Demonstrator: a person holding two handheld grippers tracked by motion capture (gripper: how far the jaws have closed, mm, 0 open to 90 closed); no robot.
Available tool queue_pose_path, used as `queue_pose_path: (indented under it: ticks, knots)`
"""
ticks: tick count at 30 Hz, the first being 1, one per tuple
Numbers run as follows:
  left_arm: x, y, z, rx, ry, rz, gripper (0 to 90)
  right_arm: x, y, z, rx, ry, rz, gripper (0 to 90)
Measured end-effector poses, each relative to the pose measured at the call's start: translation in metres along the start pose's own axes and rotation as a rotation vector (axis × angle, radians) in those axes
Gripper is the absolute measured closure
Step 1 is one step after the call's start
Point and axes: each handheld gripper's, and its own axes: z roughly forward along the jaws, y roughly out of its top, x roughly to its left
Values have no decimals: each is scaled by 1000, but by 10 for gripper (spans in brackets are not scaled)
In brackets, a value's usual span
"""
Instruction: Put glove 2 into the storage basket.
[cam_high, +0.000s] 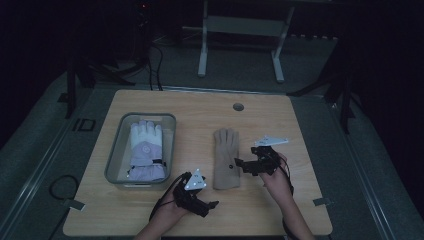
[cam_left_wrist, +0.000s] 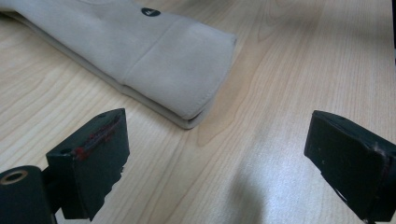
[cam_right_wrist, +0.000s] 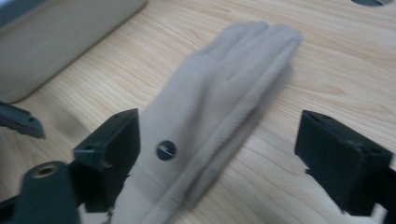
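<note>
A beige glove (cam_high: 226, 159) lies flat on the wooden table (cam_high: 300, 200), fingers pointing away from me. My right gripper (cam_high: 241, 164) hovers at the glove's right edge near the round dark logo (cam_right_wrist: 166, 150). Its jaws stand wide open, and the beige glove (cam_right_wrist: 219, 112) passes beneath them untouched. My left gripper (cam_high: 210, 205) rests low near the table's front edge, just left of the glove's cuff (cam_left_wrist: 187, 79). It is open with only bare wood between its jaws (cam_left_wrist: 215, 149). A lavender and white ski glove (cam_high: 145, 150) lies inside a clear bin (cam_high: 116, 150) at the left.
A round cable hole (cam_high: 238, 106) sits near the table's far edge. The bin's wall (cam_right_wrist: 56, 42) shows at the upper left of the right gripper view. Beyond the table stands a white frame (cam_high: 240, 30) on a dark floor.
</note>
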Motion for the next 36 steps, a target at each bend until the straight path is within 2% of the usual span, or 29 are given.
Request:
queue_pose_path:
  ticks: [2,3,4,7,11,12,13,14,18,21,23,24,26,27,30,31,32,35,36]
  knots:
    - [-1,2,3,4,-8,-2,62,-3,2,0,6,-5,-3,114]
    - [-1,3,5,17,-10,4,56,-4,3,0,14,15,-2,107]
    - [-2,5,7,28,-8,12,52,-6,5,0,13,13,3,109]
    - [-4,12,14,77,44,37,63,-7,10,2,15,6,-11,117]
    - [-1,19,15,63,14,62,72,-12,17,6,6,5,-16,148]
    - [0,21,15,42,3,63,114,-15,20,10,7,10,-17,162]
    - [2,23,14,23,-21,62,114,-15,20,10,7,10,-17,162]
    - [4,25,15,17,-36,62,122,-17,22,12,11,8,-13,184]
    - [8,35,21,16,-60,103,128,-22,29,23,16,20,0,209]
    - [9,40,28,40,-65,140,136,-25,36,33,13,42,25,215]
    - [10,43,33,49,-62,151,145,-26,39,40,13,54,40,217]
    - [10,44,36,55,-69,156,152,-28,42,48,14,50,58,217]
    - [11,45,40,67,-69,181,169,-28,42,51,13,48,62,217]
    - [11,46,43,66,-77,180,183,-30,42,55,13,45,69,219]
    - [14,46,50,94,-78,198,222,-35,40,67,40,33,99,219]
    - [17,46,54,116,-88,203,254,-38,37,75,67,33,111,219]
    - [17,46,54,116,-88,203,270,-38,37,75,67,33,111,219]
    - [20,45,58,133,-94,199,300,-40,34,84,91,51,135,219]
    - [22,44,59,133,-92,201,345,-42,32,90,113,63,151,240]
